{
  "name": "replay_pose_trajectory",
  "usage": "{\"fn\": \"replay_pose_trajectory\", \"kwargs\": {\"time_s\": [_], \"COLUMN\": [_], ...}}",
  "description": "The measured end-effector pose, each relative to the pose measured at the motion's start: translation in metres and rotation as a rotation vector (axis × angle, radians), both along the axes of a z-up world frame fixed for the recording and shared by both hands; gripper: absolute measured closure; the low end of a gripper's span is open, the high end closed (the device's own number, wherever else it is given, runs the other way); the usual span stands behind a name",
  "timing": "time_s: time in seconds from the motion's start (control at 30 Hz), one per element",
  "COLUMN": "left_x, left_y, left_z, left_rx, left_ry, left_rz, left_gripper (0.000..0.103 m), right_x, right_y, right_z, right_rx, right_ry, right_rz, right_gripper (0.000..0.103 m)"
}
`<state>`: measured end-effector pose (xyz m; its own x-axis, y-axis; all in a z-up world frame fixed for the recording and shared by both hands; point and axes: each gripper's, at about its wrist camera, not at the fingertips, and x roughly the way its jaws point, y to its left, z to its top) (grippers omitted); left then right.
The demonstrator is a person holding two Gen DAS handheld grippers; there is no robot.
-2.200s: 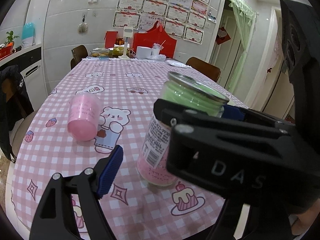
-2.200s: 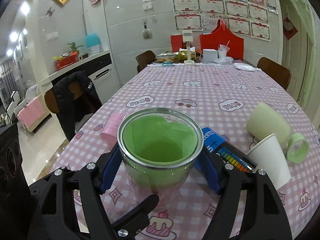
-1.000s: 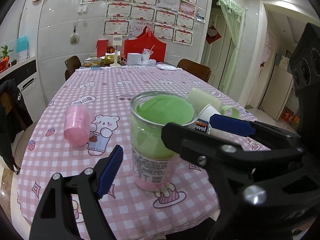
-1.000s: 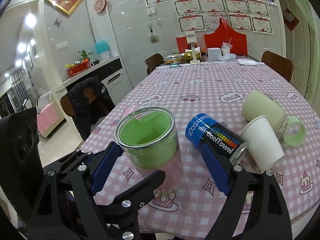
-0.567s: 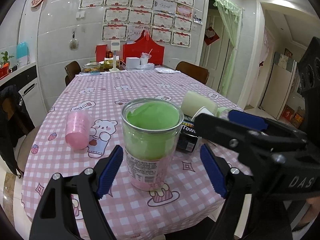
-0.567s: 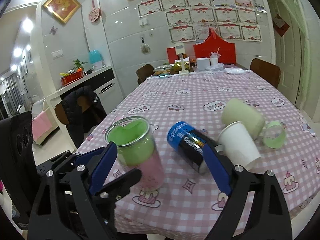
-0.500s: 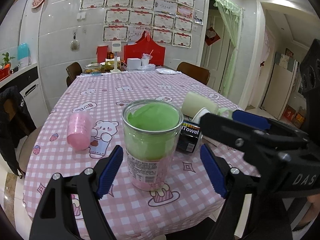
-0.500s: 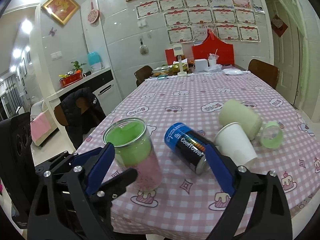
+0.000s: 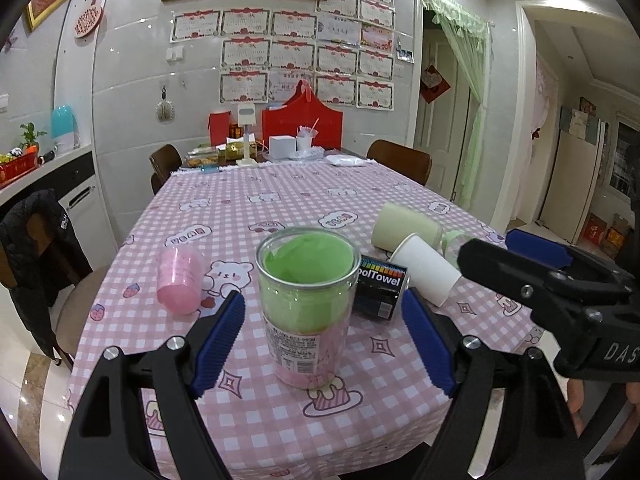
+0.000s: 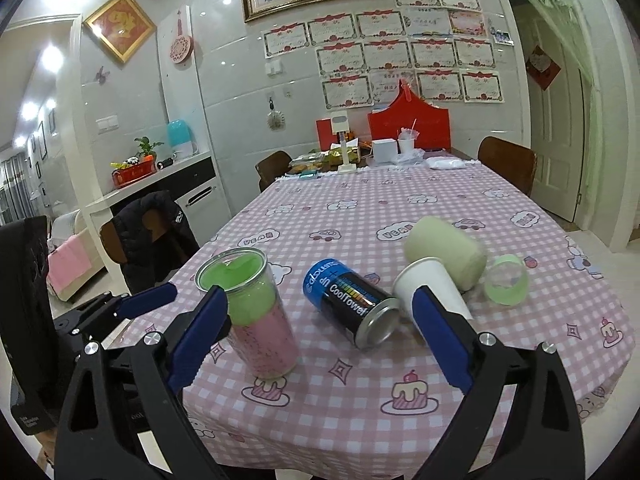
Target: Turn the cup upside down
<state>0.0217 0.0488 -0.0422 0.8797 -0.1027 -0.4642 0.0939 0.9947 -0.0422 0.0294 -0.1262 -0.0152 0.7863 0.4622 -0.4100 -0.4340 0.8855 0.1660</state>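
White tiled wall (image 9: pixel 132 80), brown chairs (image 10: pixel 506 168), green curtain (image 9: pixel 472 80)

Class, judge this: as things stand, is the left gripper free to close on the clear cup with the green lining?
Probably yes. The left gripper is open, the clear cup stands upright between its pads, and nothing blocks either side.

Four cups on one table (image 10: pixel 400 208): one clear cup (image 9: pixel 307 304) standing up, green and pink inside; one pink cup (image 9: pixel 180 280) lying at 10 o'clock from it; one white paper cup (image 10: pixel 434 290) and one pale yellow cup (image 10: pixel 446 256) lying at 2 o'clock.
One blue and black can (image 10: pixel 352 308), lying down.
One green ring (image 10: pixel 506 280).
Three chairs: far left chair (image 10: pixel 274 168) at 11 o'clock, far right chair (image 10: pixel 506 168) at 1 o'clock, coat chair (image 10: pixel 148 232) at 9 o'clock.
Two grippers: left gripper (image 9: pixel 322 308), right gripper (image 10: pixel 320 296).
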Motion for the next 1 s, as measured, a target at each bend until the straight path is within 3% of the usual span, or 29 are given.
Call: {"fn": "replay_pose_trajectory", "kwargs": {"time_s": [0.13,1.0], "left_x": [-0.005,-0.027], "left_y": [-0.003,0.007], "left_z": [0.005,0.025], "left_rx": [0.027,0.009], "left_ry": [-0.023,-0.118], "left_rz": [0.029,0.101], "left_gripper": [0.024,0.024], "right_x": [-0.004,-0.011], "right_y": [-0.005,-0.013], "right_z": [0.001,0.006], "right_rx": [-0.007,-0.023], "right_ry": [-0.017,-0.077], "right_rz": [-0.016,-0.056], "right_gripper": [0.013,0.010]}}
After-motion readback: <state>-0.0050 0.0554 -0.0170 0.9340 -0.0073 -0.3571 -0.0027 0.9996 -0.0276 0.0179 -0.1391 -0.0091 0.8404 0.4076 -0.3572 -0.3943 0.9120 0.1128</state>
